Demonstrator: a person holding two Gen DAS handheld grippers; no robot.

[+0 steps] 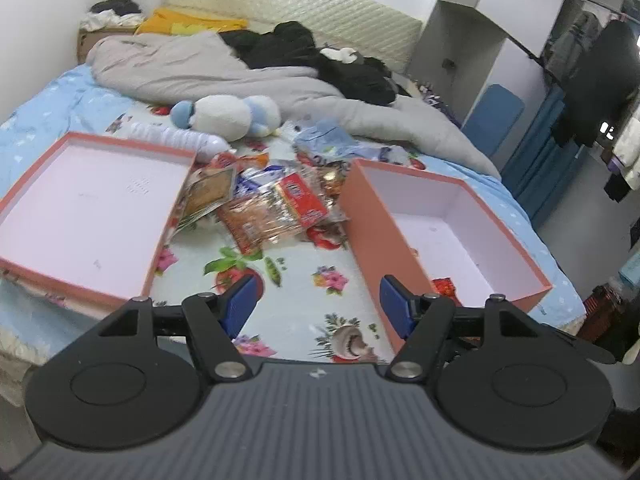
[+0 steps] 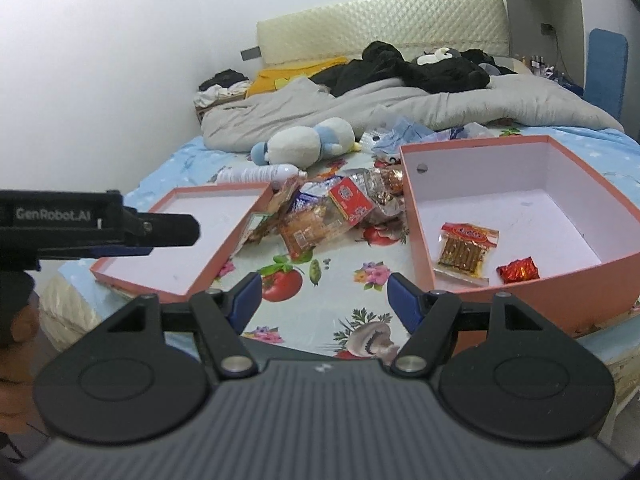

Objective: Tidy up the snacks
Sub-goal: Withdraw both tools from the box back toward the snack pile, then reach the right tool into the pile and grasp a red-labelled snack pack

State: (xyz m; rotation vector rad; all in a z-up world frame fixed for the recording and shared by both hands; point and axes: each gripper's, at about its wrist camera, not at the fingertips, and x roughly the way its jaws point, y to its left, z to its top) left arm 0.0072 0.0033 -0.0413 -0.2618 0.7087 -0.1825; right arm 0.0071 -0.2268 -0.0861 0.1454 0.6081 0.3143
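A pile of snack packets [image 1: 272,204] lies on the bed between a shallow pink lid [image 1: 88,204] on the left and a deep pink box [image 1: 452,224] on the right; the pile also shows in the right wrist view [image 2: 328,208]. The box [image 2: 520,184] holds a clear packet of brown sticks [image 2: 466,248] and a small red foil snack [image 2: 519,270]. My left gripper [image 1: 318,304] is open and empty, above the sheet near the bed's front edge. My right gripper [image 2: 324,300] is open and empty, in front of the pile. The left gripper's body [image 2: 100,224] shows at the left over the lid [image 2: 192,240].
A plush toy [image 1: 228,114] and a plastic water bottle [image 1: 176,138] lie behind the lid. A grey quilt [image 1: 224,68] and black clothes [image 1: 304,48] cover the back of the bed. A wardrobe [image 1: 472,48] stands to the right.
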